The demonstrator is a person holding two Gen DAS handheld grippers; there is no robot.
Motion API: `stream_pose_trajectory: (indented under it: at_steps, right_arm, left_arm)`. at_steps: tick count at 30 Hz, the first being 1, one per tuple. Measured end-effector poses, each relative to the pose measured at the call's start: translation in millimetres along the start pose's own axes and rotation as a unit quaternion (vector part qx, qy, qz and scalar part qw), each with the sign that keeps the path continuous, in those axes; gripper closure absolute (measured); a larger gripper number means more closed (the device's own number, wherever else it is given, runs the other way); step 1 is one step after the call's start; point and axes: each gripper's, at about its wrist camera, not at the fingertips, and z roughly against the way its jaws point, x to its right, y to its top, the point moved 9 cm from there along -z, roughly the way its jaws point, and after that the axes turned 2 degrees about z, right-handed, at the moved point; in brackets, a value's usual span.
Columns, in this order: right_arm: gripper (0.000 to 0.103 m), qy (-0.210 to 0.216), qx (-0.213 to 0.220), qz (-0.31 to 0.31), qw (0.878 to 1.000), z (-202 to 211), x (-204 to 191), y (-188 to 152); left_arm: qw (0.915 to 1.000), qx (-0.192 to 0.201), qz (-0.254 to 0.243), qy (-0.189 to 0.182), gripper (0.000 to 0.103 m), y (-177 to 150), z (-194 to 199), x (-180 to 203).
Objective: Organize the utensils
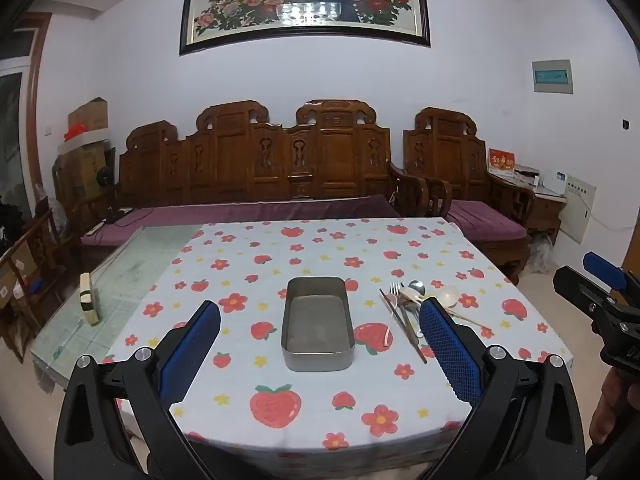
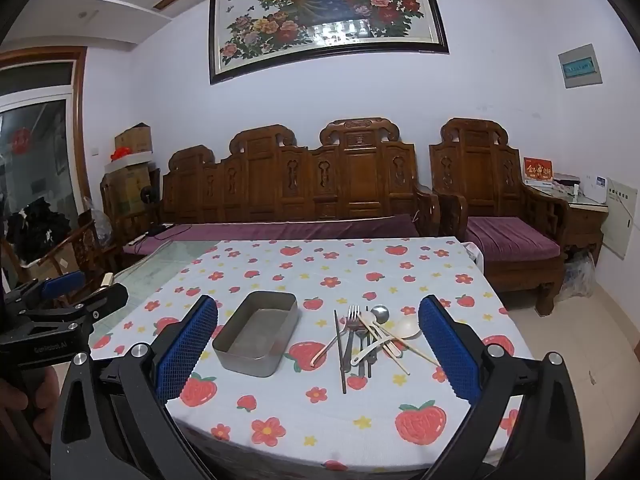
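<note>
Tin (image 2: 256, 332): we see it empty on the table; nothing is sorted yet.
Utensils (image 2: 366, 336): all in one crossed heap just right of the tin.
Left gripper (image 1: 320, 344): fingers wide, holding nothing, hovering before the tin.
Right gripper (image 2: 318, 344): wide too, empty, facing the heap.
Left to do: we judge everything.

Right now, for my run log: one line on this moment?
left gripper: open, empty | right gripper: open, empty | metal tin: empty | utensil pile: right of tin, untouched
</note>
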Motion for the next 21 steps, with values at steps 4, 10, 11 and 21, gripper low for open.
stream_pose_trajectory:
  at_steps: [4, 10, 11, 21]
  right_arm:
    - [0.002, 0.001, 0.002, 0.000, 1.000, 0.4, -0.2, 0.3]
    - [0.002, 0.000, 0.001, 0.000, 1.000, 0.2, 0.1, 0.2]
    - [0.002, 0.000, 0.001, -0.001, 1.000, 0.3, 0.0, 0.3]
    - [0.002, 0.001, 0.001, -0.001, 1.000, 1.3, -0.6, 0.5]
  left_arm:
    - [1.0000, 0.000, -0.002, 0.000, 0.006, -0.5, -1.1, 1.9]
    - [1.0000, 0.002, 0.003, -0.002, 0.006, 0.3, 0.2, 0.2]
    - [1.0000, 0.003, 0.002, -0.001, 0.006, 0.4, 0.3, 0.2]
    - [1.0000, 0.004, 0.003, -0.001, 0.006, 0.5, 0.8, 0.2]
